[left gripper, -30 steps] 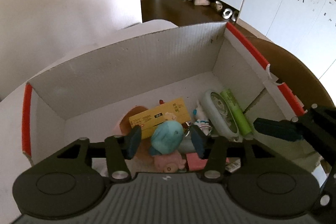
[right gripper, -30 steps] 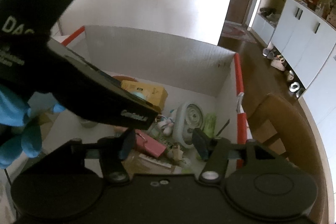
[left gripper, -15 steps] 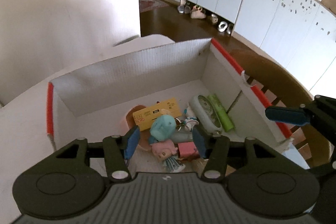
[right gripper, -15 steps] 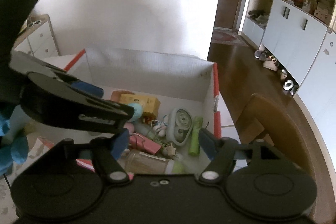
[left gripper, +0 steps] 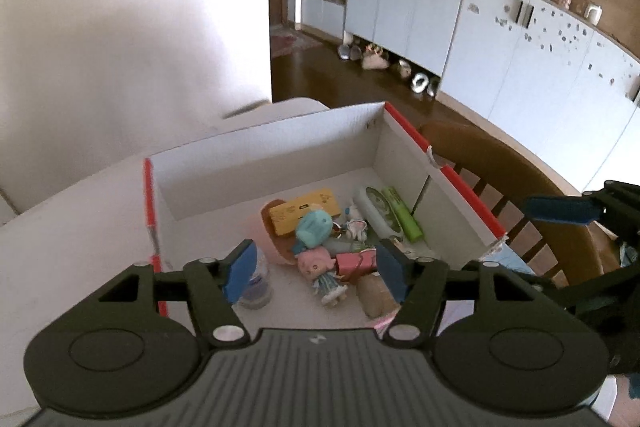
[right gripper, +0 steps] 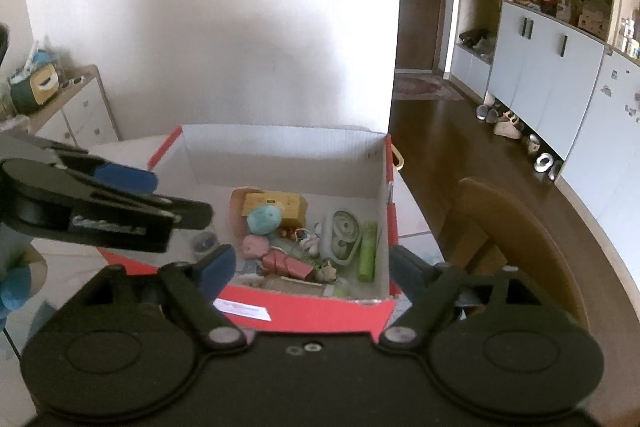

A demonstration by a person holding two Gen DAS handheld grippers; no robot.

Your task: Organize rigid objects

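Note:
A red-and-white cardboard box (left gripper: 280,147) (right gripper: 288,143) holds several small things: a teal plush toy (left gripper: 314,229) (right gripper: 262,219), a yellow box (left gripper: 304,209), a pink doll (left gripper: 316,267), a green tube (left gripper: 402,215) (right gripper: 368,251) and a pale oval case (right gripper: 342,237). My left gripper (left gripper: 316,269) is open and empty above the box's near side. My right gripper (right gripper: 308,269) is open and empty in front of the box. The left gripper's blue finger also shows in the right wrist view (right gripper: 124,175).
A wooden chair (right gripper: 504,227) (left gripper: 500,163) stands right of the box. A white wall is behind it, a white drawer unit (right gripper: 72,115) at left, cabinets and shoes on the dark floor at right. A small clear cup (left gripper: 256,283) sits in the box.
Both grippers have pulled up and back from the box, so it looks smaller. The teal plush that was between the left fingers now lies in the box. The right fingers have opened wider.

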